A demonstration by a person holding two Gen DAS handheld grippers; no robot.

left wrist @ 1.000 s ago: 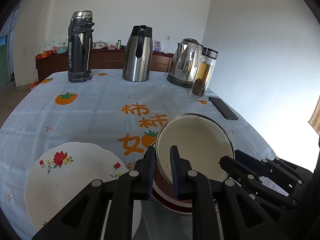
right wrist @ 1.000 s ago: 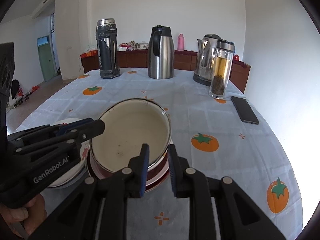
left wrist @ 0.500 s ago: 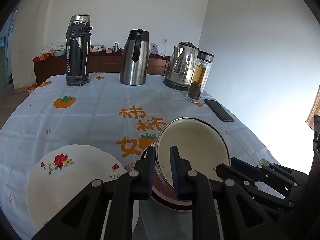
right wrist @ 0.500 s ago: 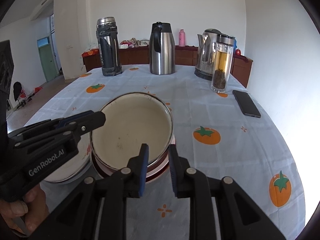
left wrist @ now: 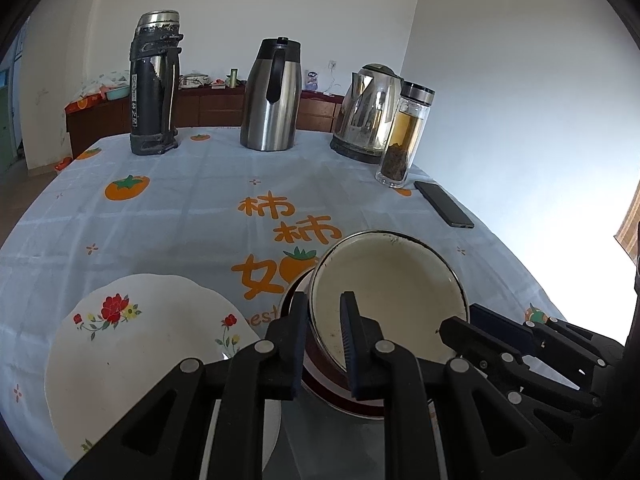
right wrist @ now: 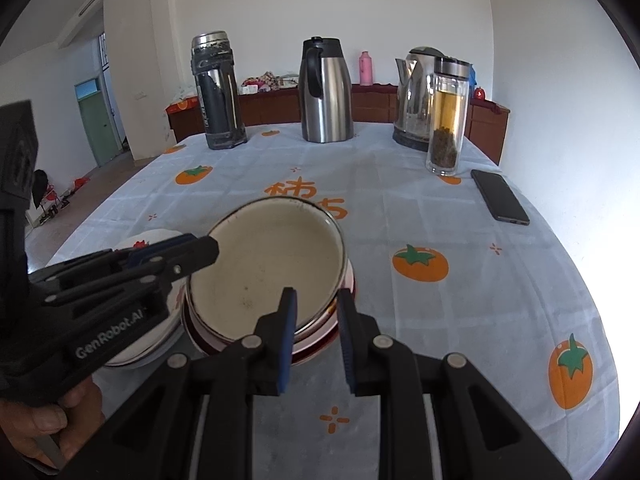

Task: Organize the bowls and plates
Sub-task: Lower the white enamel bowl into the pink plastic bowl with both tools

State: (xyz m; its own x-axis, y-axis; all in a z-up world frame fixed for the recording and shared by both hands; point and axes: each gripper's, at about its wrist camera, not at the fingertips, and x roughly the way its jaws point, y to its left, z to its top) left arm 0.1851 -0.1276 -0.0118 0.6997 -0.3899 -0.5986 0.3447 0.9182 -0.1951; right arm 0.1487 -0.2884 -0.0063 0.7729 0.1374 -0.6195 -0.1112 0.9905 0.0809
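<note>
Both black hand-held grippers, left (left wrist: 324, 334) and right (right wrist: 316, 326), were clamped nearly shut on opposite rims of the cream enamel bowl (right wrist: 266, 268), probably to steady it, nested on red-banded bowls (right wrist: 320, 338) beside the floral white plate (left wrist: 132, 356).

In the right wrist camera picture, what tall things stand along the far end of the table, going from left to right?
Black flask → steel jug → shiny kettle → glass tea bottle.
</note>
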